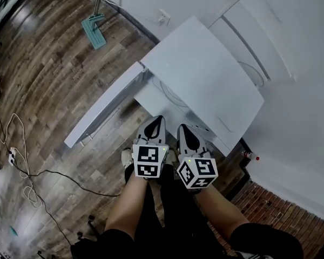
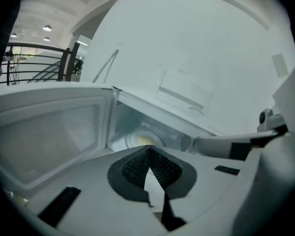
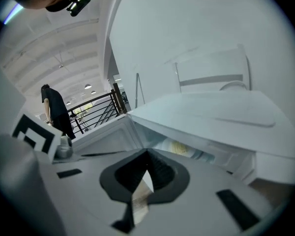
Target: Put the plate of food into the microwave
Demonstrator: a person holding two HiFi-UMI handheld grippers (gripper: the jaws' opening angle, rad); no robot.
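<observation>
A white microwave (image 1: 205, 74) stands in front of me with its door (image 1: 105, 104) swung open to the left. Inside it, a white plate of yellowish food (image 2: 142, 139) rests on the cavity floor, and the same plate (image 3: 184, 149) shows under the microwave's top edge in the right gripper view. My left gripper (image 1: 155, 124) and right gripper (image 1: 184, 133) hang side by side just outside the opening. Both are shut, pads meeting, with nothing between them. Neither touches the plate.
The open door (image 2: 49, 136) juts out to the left of my grippers. On the wooden floor lie cables (image 1: 21, 161) and a teal mop head (image 1: 94, 31). A small red-capped bottle (image 1: 251, 156) stands right of the microwave. A person (image 3: 51, 109) stands far off by a railing.
</observation>
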